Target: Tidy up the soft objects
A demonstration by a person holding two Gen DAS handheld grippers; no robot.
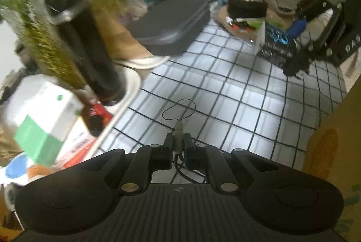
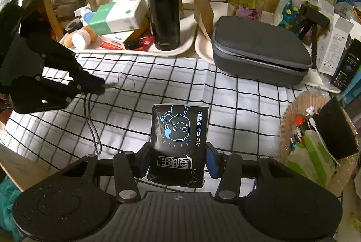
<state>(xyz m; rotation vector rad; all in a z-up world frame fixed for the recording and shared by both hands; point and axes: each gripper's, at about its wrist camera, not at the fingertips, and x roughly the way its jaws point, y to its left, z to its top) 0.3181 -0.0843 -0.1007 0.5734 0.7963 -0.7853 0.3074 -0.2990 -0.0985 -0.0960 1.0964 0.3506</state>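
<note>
My right gripper [image 2: 178, 163] is shut on a black tissue pack [image 2: 179, 129] with a blue cartoon face, held above the checked tablecloth [image 2: 237, 111]. My left gripper [image 1: 178, 147] is shut on the grey plug end of a thin black cable [image 1: 178, 129]; a fine wire loop sticks out ahead of the plug and the cable hangs down behind. The left gripper also shows in the right wrist view [image 2: 102, 85] at the left, with the cable [image 2: 90, 120] dangling to the cloth. The right gripper and tissue pack [image 1: 277, 43] show at the far right of the left wrist view.
A black flask [image 2: 163, 1] stands on a white tray [image 2: 135, 51] with boxes. A grey zip case [image 2: 259, 46] lies at the back right. A round woven basket [image 2: 291, 120] with clutter sits right. A cardboard box [image 1: 338, 140] stands at the right.
</note>
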